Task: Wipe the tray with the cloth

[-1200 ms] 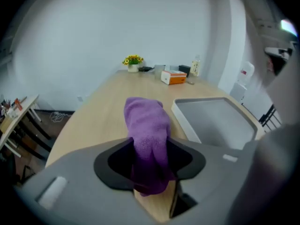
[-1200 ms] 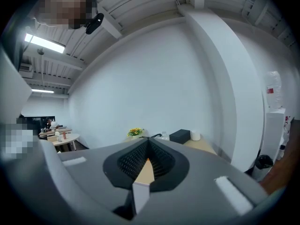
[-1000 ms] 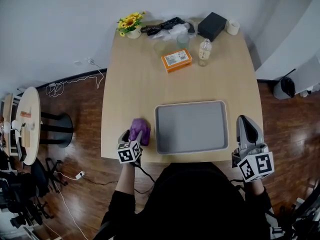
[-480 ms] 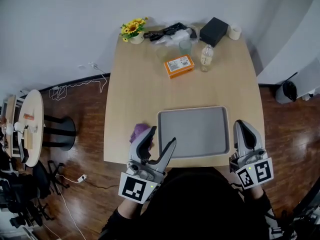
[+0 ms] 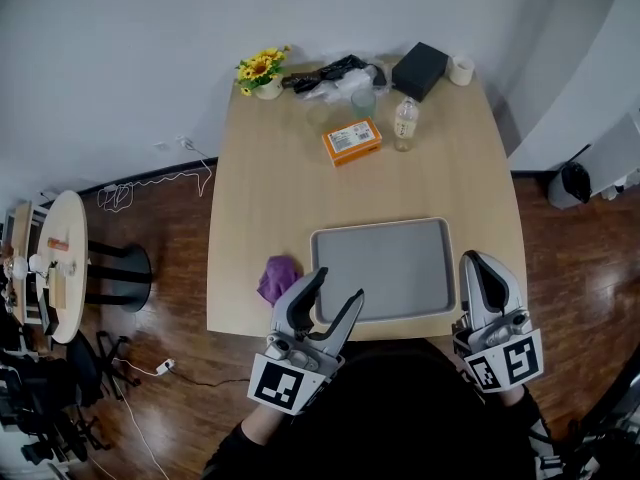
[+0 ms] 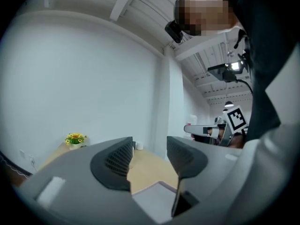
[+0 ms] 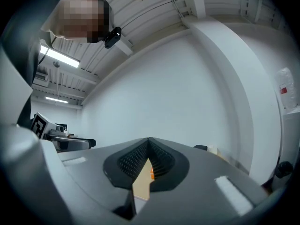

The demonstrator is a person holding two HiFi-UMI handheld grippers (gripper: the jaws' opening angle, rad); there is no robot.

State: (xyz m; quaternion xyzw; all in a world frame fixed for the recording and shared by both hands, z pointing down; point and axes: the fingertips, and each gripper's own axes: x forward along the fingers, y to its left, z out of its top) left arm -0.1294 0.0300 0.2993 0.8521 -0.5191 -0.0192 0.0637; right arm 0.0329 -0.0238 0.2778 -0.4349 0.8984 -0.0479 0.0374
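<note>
The grey tray [image 5: 380, 266] lies empty near the table's front edge, and one corner of it [image 6: 154, 196] shows below the left jaws. A crumpled purple cloth [image 5: 278, 278] rests on the table just left of the tray, held by nothing. My left gripper [image 5: 338, 284] hovers high over the tray's front left corner, right of the cloth. Its jaws have just been closing but stand apart, open, with nothing between them [image 6: 149, 149]. My right gripper [image 5: 479, 260] hangs off the tray's right front corner, shut and empty [image 7: 149, 146].
At the table's far end stand a sunflower pot [image 5: 262, 68], black cables [image 5: 325, 68], a glass [image 5: 364, 101], an orange box [image 5: 352, 141], a bottle [image 5: 405, 123], a black box [image 5: 420, 70] and a tape roll [image 5: 461, 69]. A round side table [image 5: 50, 258] stands at the left.
My left gripper has lifted off the purple cloth, swung level and moved right to above the tray's front left corner. The cloth stays on the table. The right gripper rose a little.
</note>
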